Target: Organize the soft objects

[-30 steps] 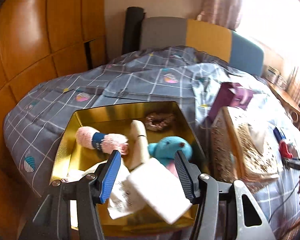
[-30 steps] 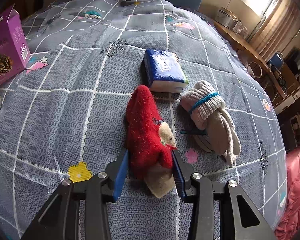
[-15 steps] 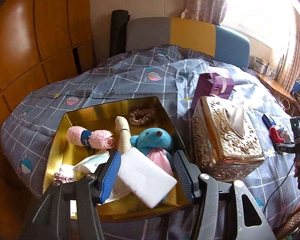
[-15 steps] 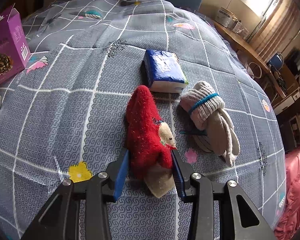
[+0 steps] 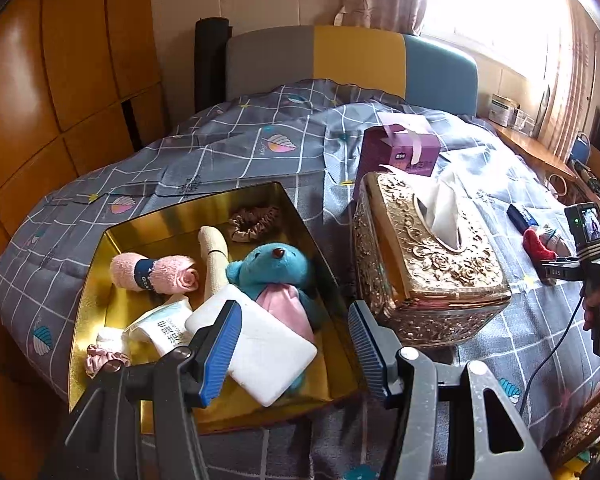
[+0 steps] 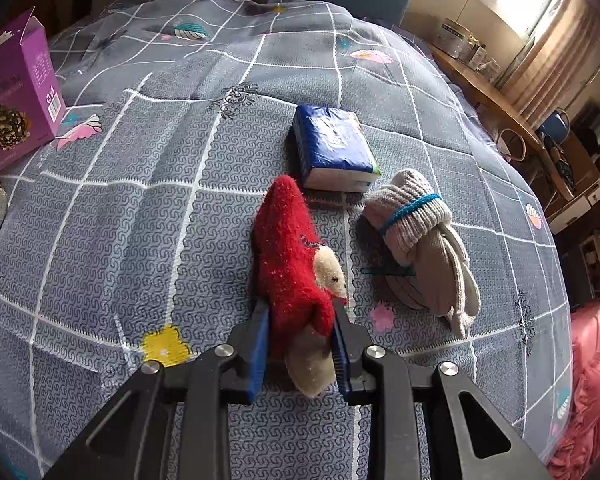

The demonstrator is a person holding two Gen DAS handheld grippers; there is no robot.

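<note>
Bedspread (image 6: 140, 208), grey check, carries everything here. Your right gripper (image 6: 300, 340) points down at the red sock (image 6: 288, 256), which lies flat on the cover; its jaws are closing with the sock's lower end between them, and the blue pads already press into the fuzz on both sides. Sock's beige toe sticks out below the pads, beige heel patch faces right. Just beyond the sock's cuff lies a blue tissue pack (image 6: 334, 148), close to it, contact unclear. To the right of the sock, apart from it, a grey rolled sock bundle (image 6: 416, 236) with a teal stripe. Purple carton (image 6: 16, 96) stands at the far left edge of that view.

Your left gripper (image 5: 296, 344) hovers over the gold tin (image 5: 96, 264) with its jaws spread wide and nothing between the pads. Tin sits on the bed and holds a blue teddy (image 5: 276, 272) in a pink bib, a white flat pack (image 5: 268, 356) leaning on the teddy, a pink rolled towel (image 5: 152, 274) with a dark band, a beige sock (image 5: 214, 256), a brown scrunchie (image 5: 254, 222) in the far corner, a white printed tissue pack (image 5: 164, 324) and a pink scrunchie (image 5: 100, 360) in the near left corner. Right of the tin, just beside it, an ornate gold tissue box (image 5: 428, 264) with a tissue sticking up. The left view also catches the red sock far right, by your right hand (image 5: 598, 304) on its handle.
</note>
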